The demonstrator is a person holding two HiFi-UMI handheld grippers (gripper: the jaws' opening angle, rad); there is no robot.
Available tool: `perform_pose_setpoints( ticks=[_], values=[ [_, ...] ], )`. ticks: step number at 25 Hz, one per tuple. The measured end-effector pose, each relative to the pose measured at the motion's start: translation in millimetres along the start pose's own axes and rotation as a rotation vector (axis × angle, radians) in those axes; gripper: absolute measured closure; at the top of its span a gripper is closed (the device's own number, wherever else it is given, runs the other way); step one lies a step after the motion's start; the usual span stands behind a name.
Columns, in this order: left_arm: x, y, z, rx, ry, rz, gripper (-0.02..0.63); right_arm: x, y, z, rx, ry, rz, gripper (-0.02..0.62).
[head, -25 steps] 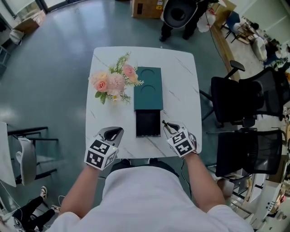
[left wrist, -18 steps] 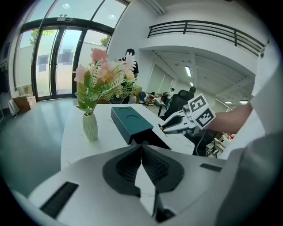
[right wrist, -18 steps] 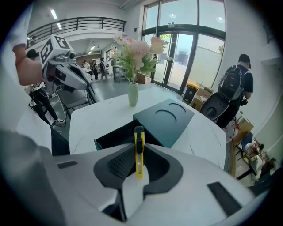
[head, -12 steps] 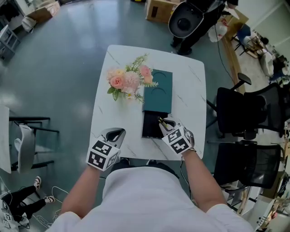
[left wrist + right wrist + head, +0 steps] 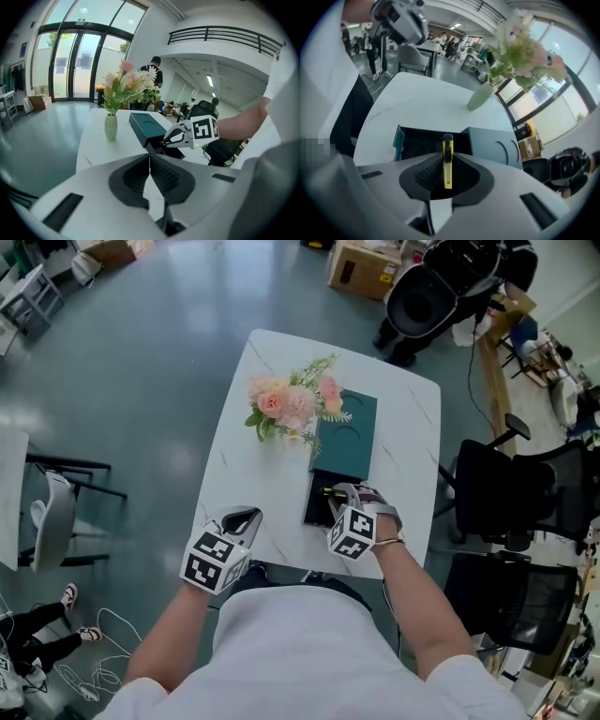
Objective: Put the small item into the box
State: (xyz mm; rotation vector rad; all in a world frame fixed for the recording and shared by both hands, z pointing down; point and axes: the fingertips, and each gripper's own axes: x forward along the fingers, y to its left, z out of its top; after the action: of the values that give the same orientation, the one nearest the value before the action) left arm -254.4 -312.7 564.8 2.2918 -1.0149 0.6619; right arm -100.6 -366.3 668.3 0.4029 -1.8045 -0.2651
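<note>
Now, carrying step: our right gripper (image 5: 335,493) clamps yellow utility knife (image 5: 447,157) just over open drawer (image 5: 419,143) of box (image 5: 345,435). Left gripper (image 5: 150,171) pinched together, empty, well apart. Next, we reckon: lower knife into drawer, release.

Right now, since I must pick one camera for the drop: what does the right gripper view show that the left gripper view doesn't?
Only the right gripper view: how the right gripper clamps the yellow utility knife, and a look into the open drawer. Only the left gripper view: the left gripper shut on nothing, and the right one's marker cube from outside. Both: the green box, flowers, white table, and a sliver of the knife.
</note>
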Motion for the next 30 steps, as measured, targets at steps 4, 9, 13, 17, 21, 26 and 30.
perform_pose_setpoints(
  ticks=[4,9,13,17,21,26,30],
  values=[
    [-6,-1,-5,-0.014,-0.001,0.012,0.591,15,16,-6,-0.157,0.062,0.034,0.518],
    [-11,-4,-6,-0.019,-0.011,0.015,0.591,25,24,-13,-0.174,0.109,0.068,0.517],
    [-12,-5,-11,-0.022,-0.006,0.016,0.591,22,28,-13,-0.149,0.104,0.077,0.5],
    [-10,-9,-11,-0.019,-0.002,0.008,0.59,13,29,-12,-0.127,0.084,0.073,0.5],
    [-3,-17,-7,-0.004,-0.001,-0.006,0.589,3,29,-10,-0.093,0.058,0.057,0.5],
    [9,-28,2,0.022,0.004,-0.031,0.591,-15,26,-8,-0.01,0.01,0.051,0.5],
    [21,-40,14,0.049,-0.001,-0.048,0.591,-44,14,-3,0.186,-0.088,0.058,0.503]
  ],
)
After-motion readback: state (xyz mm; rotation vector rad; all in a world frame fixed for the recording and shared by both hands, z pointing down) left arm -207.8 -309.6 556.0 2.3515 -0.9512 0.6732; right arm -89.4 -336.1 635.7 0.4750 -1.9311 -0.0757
